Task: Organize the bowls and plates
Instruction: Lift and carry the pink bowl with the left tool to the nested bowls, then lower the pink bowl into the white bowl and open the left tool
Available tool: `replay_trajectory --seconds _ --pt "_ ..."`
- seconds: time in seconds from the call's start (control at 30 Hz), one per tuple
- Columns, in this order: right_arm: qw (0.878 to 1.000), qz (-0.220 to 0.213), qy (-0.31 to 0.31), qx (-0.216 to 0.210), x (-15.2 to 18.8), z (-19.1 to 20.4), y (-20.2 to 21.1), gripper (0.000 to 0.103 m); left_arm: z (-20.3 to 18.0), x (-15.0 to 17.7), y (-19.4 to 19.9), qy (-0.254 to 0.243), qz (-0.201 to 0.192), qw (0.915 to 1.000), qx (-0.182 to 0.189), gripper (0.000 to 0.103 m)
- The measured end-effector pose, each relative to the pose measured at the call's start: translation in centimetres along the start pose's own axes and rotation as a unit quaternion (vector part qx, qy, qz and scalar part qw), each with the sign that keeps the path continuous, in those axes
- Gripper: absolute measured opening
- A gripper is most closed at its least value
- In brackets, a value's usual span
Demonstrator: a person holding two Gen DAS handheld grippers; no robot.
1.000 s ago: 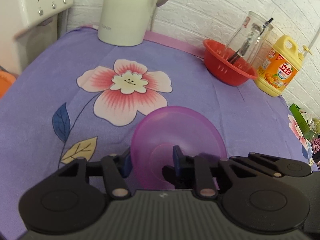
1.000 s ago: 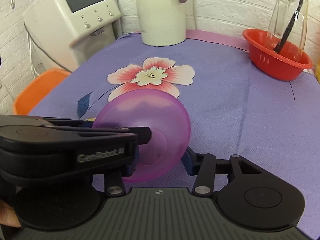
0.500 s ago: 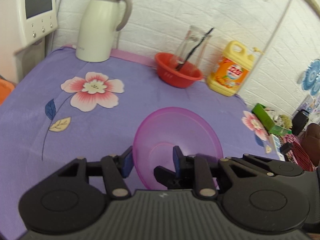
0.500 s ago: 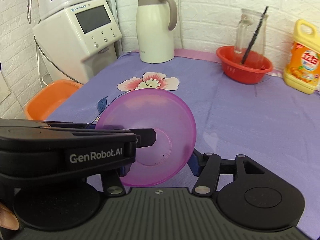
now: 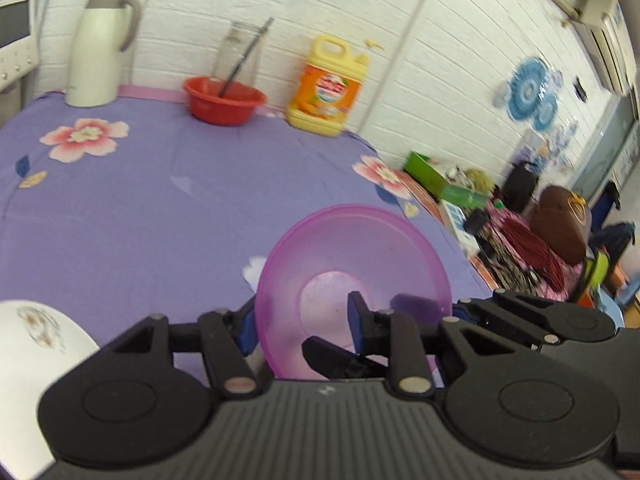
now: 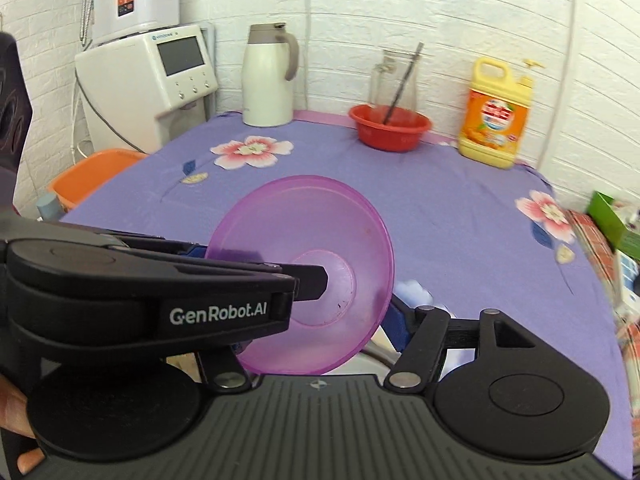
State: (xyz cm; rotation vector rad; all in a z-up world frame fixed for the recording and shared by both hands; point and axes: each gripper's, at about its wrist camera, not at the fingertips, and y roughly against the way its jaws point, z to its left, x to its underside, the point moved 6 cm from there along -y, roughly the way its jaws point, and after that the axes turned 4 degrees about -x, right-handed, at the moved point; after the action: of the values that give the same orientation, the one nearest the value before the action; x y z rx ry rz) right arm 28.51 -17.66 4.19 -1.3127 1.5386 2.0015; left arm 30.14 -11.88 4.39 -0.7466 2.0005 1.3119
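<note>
A translucent purple bowl (image 5: pixel 352 276) is held in the air above the purple flowered tablecloth. My left gripper (image 5: pixel 304 326) is shut on the bowl's near rim, one finger outside and one inside. In the right wrist view the bowl (image 6: pixel 304 256) lies tilted between the fingers of my right gripper (image 6: pixel 320 320), which stand wide apart around it; the left gripper's black body crosses in front from the left. A white plate with a floral print (image 5: pixel 36 344) shows at the lower left of the left wrist view.
At the back stand a white thermos jug (image 6: pixel 268 76), a red basin (image 6: pixel 390 126) with a glass carafe in it, and a yellow detergent jug (image 6: pixel 496 116). A white water dispenser (image 6: pixel 160 76) and an orange tub (image 6: pixel 92 172) are left of the table. Clutter lies off the right edge.
Both grippers have lifted and pulled back with the purple bowl, away from the flower print toward the table's near right. The white plate has come into the left wrist view.
</note>
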Motion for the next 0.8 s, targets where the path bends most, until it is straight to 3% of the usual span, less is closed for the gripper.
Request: replay_trajectory --seconds 0.23,0.47,0.63,0.8 --pt "1.0 0.02 -0.021 0.003 4.0 -1.5 0.9 0.103 -1.6 3.0 -1.3 -0.023 0.036 0.999 0.011 0.025" --pt "0.999 0.03 -0.018 -0.016 5.5 -1.6 0.4 0.103 -0.8 4.1 -2.5 -0.021 0.057 0.9981 0.012 0.029" --pt "0.999 0.023 -0.018 -0.026 5.6 -1.5 0.7 0.103 -0.7 4.0 -2.5 -0.023 0.056 0.998 0.018 0.041" --pt "1.0 -0.005 -0.014 0.0 5.1 -2.2 1.9 0.103 -0.5 3.1 -1.1 -0.021 0.033 0.999 0.023 0.056"
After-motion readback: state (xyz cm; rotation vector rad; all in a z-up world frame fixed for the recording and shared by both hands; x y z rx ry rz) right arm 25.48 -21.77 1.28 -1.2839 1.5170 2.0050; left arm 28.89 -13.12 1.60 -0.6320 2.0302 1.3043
